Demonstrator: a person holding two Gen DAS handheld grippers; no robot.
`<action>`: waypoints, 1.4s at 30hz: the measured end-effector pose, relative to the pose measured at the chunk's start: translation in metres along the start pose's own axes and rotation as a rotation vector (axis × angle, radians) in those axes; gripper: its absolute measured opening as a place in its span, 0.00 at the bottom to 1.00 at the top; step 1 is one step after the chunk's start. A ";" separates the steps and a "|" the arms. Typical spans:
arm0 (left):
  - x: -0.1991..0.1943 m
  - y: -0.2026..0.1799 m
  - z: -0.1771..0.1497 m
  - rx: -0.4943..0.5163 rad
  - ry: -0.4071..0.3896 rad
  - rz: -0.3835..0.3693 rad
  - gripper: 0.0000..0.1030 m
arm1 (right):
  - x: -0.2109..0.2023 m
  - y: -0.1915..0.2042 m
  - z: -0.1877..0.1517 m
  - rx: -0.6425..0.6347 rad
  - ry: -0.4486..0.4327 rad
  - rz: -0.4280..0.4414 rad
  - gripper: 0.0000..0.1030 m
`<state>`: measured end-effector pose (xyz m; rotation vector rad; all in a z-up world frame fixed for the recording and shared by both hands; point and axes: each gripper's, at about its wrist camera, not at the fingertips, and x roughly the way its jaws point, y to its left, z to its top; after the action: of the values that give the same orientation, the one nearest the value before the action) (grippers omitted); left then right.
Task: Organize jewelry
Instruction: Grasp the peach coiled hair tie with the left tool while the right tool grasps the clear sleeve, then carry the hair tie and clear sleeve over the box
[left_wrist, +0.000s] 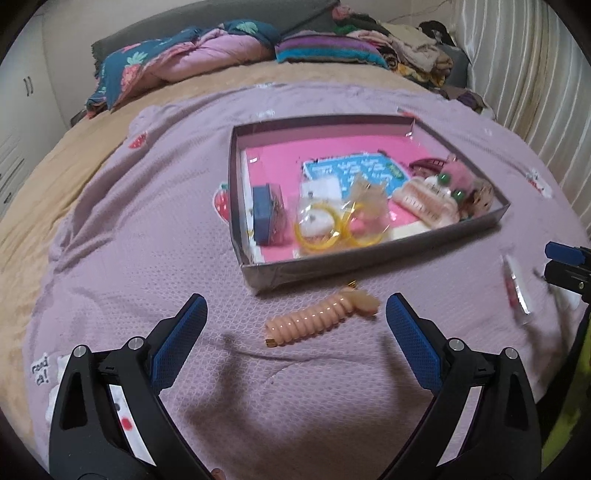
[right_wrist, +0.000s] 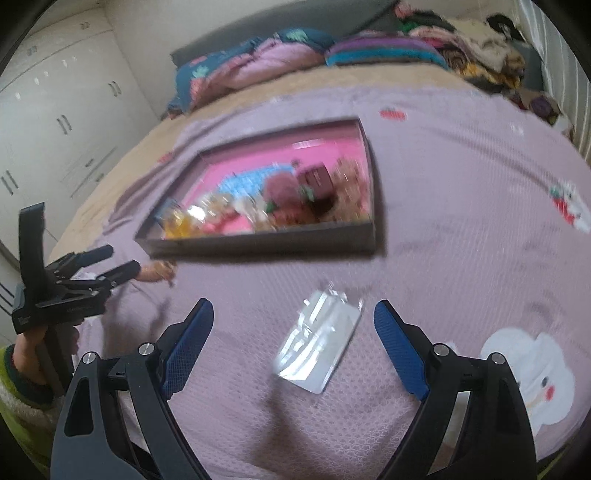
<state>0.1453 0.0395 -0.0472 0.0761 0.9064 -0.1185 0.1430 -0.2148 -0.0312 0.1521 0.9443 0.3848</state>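
Left wrist view: both claws (left_wrist: 296, 314) (right_wrist: 293, 321) gape; coil hair tie (left_wrist: 320, 317) fronts tray (left_wrist: 369, 258), sachet (right_wrist: 317, 350) beside.

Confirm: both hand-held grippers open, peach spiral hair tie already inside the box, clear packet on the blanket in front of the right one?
Not quite. The peach spiral hair tie lies on the blanket just outside the box, ahead of the open left hand-held gripper, per the left wrist view. The rest holds: right hand-held gripper open, clear packet before it.
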 end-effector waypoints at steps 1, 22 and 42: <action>0.004 0.000 -0.001 0.011 0.011 -0.009 0.88 | 0.003 -0.002 -0.001 0.010 0.011 0.005 0.85; 0.020 -0.024 -0.023 0.099 0.103 -0.105 0.13 | 0.044 0.008 -0.015 -0.041 0.105 -0.044 0.46; -0.048 -0.030 0.042 -0.009 -0.073 -0.206 0.10 | -0.018 0.040 0.033 -0.153 -0.090 0.073 0.42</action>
<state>0.1448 0.0084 0.0163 -0.0301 0.8405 -0.3069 0.1504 -0.1834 0.0134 0.0635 0.8186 0.5121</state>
